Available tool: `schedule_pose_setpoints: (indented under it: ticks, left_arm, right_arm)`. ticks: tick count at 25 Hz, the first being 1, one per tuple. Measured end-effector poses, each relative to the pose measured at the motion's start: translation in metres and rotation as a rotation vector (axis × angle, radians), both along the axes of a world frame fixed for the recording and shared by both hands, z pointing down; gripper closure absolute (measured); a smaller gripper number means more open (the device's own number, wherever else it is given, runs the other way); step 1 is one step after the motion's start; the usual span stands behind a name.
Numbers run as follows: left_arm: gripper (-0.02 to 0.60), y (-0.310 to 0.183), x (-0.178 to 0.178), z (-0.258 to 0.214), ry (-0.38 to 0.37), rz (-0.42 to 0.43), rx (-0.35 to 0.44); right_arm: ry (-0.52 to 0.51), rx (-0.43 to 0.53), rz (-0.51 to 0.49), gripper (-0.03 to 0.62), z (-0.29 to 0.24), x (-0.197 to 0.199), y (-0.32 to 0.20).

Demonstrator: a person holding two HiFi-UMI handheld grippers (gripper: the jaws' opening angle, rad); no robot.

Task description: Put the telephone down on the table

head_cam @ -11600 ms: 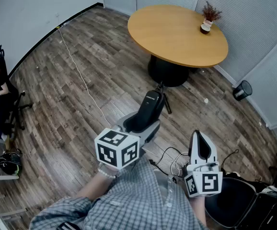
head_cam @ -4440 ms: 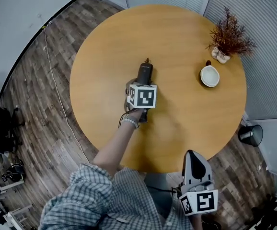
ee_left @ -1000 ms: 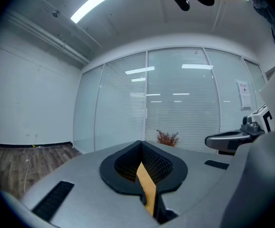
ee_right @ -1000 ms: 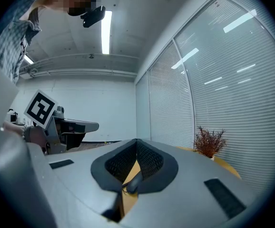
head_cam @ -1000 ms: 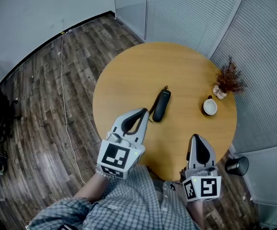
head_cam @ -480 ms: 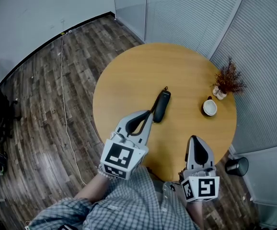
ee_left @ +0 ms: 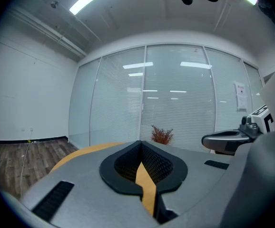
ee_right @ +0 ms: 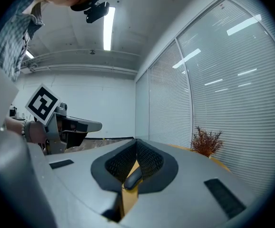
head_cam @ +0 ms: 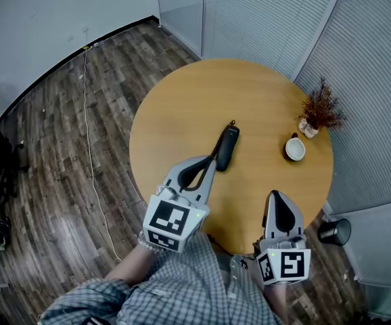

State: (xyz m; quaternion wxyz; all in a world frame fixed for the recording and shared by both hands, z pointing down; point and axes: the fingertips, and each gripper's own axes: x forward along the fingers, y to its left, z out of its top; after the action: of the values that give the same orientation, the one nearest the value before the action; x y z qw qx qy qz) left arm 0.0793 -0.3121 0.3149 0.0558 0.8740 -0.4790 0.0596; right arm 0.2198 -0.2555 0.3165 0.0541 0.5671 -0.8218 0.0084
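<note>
Seemingly, telephone [head_cam: 226,149] just beyond left fingers [head_cam: 208,172]

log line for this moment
telephone: lying on table | left claw: shut, empty | right claw: shut, empty | task: done

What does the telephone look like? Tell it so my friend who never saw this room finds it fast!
Find the round wooden table. Near its middle the telephone lies flat. It is long, slim and black, unlike the white cup and the reddish dried plant near the table's right edge.
</note>
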Motion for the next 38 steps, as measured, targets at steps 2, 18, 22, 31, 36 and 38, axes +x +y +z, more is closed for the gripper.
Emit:
schedule_pose_setpoints:
  ticks: [2, 18, 22, 31, 36, 38]
  left_arm:
    - [0.572, 0.001, 0.002, 0.000, -0.006, 0.005, -0.003]
    - [0.573, 0.005, 0.006, 0.003, -0.009, 0.016, -0.001]
    - [0.573, 0.008, 0.007, 0.003, -0.011, 0.028, -0.001]
    - [0.574, 0.006, 0.009, 0.004, -0.013, 0.031, -0.005]
    - [0.574, 0.005, 0.010, 0.005, -0.014, 0.031, -0.009]
    - [0.572, 0.005, 0.010, 0.006, -0.014, 0.030, -0.012]
  right_arm:
    - [0.003, 0.002, 0.003, 0.588, -0.001, 0.001, 0.001]
    - [0.006, 0.003, 0.016, 0.588, 0.001, 0.003, 0.004]
    - [0.007, 0.001, 0.017, 0.588, 0.001, 0.002, 0.006]
    - [0.008, -0.001, 0.019, 0.588, 0.002, 0.004, 0.006]
    - [0.007, -0.008, 0.018, 0.588, 0.003, 0.005, 0.005]
    - [0.007, -0.011, 0.017, 0.588, 0.004, 0.006, 0.005]
